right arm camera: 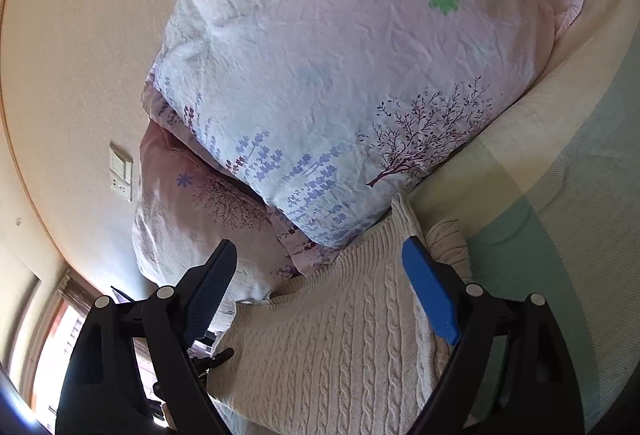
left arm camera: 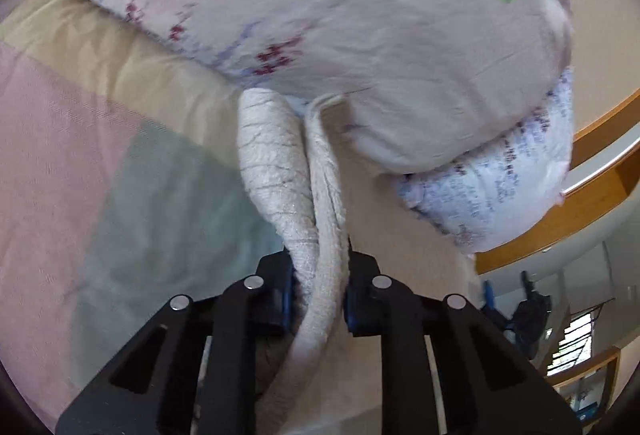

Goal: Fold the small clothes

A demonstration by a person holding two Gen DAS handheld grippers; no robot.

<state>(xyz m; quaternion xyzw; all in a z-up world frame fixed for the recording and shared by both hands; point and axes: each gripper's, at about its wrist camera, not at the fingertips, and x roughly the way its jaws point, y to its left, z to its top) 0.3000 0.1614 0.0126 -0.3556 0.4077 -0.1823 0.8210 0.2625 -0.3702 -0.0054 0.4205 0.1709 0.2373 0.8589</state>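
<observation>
A cream cable-knit sweater (right arm camera: 332, 335) lies on the bed below the pillows. My left gripper (left arm camera: 318, 275) is shut on a bunched fold of the sweater (left arm camera: 280, 171), which runs up from the jaws toward the pillows. My right gripper (right arm camera: 320, 267) is open, jaws wide apart, just above the sweater's flat body, with its blue pad (right arm camera: 430, 299) near a rolled ribbed edge (right arm camera: 448, 239). The rest of the sweater is hidden under the grippers.
Two floral pillows (right arm camera: 344, 75) are stacked at the head of the bed, the lower one (right arm camera: 188, 211) peeking out. The bedsheet (left arm camera: 60, 155) has pink, tan and pale green blocks. A wooden headboard (left arm camera: 592, 195) and wall switch (right arm camera: 121, 171) lie beyond.
</observation>
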